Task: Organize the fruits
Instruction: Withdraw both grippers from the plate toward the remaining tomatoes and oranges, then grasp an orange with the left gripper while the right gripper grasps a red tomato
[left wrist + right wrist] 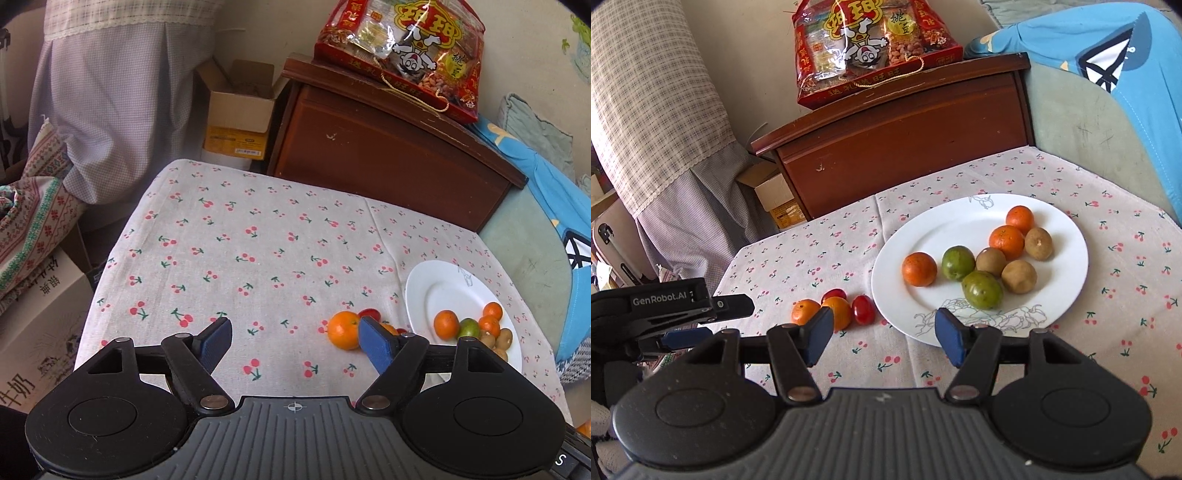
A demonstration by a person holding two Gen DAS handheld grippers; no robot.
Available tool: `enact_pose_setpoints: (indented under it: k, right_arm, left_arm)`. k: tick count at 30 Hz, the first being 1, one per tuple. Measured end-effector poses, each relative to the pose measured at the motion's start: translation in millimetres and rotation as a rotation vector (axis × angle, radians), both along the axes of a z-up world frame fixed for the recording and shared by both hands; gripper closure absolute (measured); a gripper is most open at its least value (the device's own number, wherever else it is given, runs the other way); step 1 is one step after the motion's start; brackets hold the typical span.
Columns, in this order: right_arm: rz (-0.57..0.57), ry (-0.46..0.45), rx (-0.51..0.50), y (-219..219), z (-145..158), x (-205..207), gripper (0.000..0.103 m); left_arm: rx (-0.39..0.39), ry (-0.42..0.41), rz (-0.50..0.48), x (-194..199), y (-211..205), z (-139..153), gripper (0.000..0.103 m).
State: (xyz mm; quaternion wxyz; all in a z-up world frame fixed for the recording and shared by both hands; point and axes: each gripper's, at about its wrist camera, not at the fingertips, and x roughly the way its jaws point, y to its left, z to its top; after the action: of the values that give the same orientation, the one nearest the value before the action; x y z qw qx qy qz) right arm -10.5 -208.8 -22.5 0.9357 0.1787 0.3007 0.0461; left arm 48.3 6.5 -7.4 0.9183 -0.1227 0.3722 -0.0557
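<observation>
A white plate [1063, 284] on the cherry-print tablecloth holds three oranges, two green fruits [981, 290] and three brown fruits [1018, 276]. Left of the plate lie two oranges [837, 311] and two cherry tomatoes [863, 309]. My right gripper [882, 336] is open and empty, just in front of the plate's near rim. My left gripper [293, 341] is open and empty above the cloth; its right finger stands just in front of the loose orange [342, 329] and tomatoes [370, 314]. The plate also shows in the left wrist view [439, 291]. The left gripper appears in the right wrist view [665, 310].
A dark wooden cabinet [905, 136] stands behind the table with a red snack bag [871, 48] on it. A blue garment [1108, 74] lies on a green seat at the right. Cardboard boxes [240, 107] and curtains stand beyond the table's left edge.
</observation>
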Motion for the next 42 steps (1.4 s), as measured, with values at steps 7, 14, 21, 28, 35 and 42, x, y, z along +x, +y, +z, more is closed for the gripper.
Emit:
enact_pose_setpoints:
  k: [7,14,21,28,35,42]
  right_arm:
    - [0.051,-0.004,-0.019,14.1,-11.0,8.1,0.058]
    - [0.07,0.008,-0.044,23.7,-23.1,23.7,0.067]
    - [0.076,0.018,-0.083,34.1,-30.1,38.7,0.073]
    - [0.072,0.011,-0.139,43.6,-30.3,50.1,0.077]
    - [0.078,0.008,-0.177,50.3,-30.8,60.3,0.077]
    - [0.068,0.006,-0.181,50.4,-31.3,65.7,0.082]
  left_arm:
    - [0.038,-0.007,0.001,-1.0,2.4,-5.9,0.028]
    - [0.041,-0.008,-0.01,-0.1,0.5,-9.2,0.029]
    - [0.029,0.007,-0.009,2.8,-0.6,-13.8,0.029]
    - [0.022,0.011,-0.002,5.1,0.3,-16.2,0.029]
    - [0.009,0.012,-0.002,8.7,-0.1,-19.9,0.029]
    - [-0.002,0.017,-0.008,9.9,-2.7,-23.4,0.029]
